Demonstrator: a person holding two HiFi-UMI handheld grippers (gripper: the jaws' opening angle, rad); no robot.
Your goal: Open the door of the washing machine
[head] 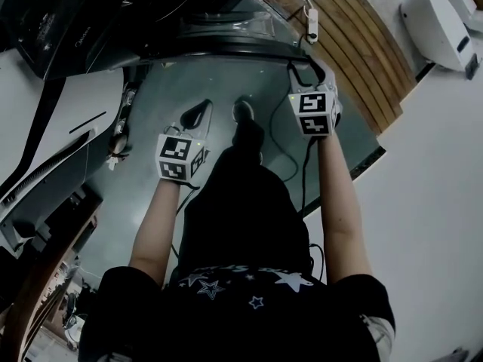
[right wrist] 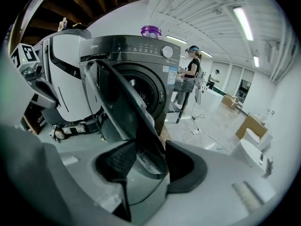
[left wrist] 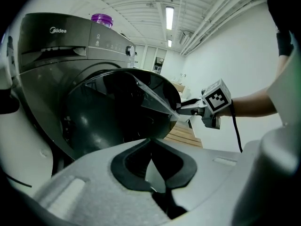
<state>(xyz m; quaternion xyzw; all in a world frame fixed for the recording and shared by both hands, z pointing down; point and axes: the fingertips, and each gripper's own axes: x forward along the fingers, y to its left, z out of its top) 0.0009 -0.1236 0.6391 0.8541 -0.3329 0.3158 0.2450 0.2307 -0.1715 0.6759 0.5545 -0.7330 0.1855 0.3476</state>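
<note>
Washing machine [left wrist: 61, 55]: dark grey front-loader, fills left of left gripper view; "Midea" printed at upper left of its panel.
Door [right wrist: 123, 108]: round, dark glass, standing open off drum, upright on edge, centre of right gripper view; free rim points to lower centre.
Right gripper [right wrist: 143, 161]: fingers clamped on door rim.
Left gripper [left wrist: 151, 164]: fingers tip-to-tip, empty.
Purple cap [right wrist: 151, 31]: on machine top.

white walls [left wrist: 244, 55], ribbed ceiling [left wrist: 136, 4], strip lights [left wrist: 170, 11], grey floor [right wrist: 211, 121]
</note>
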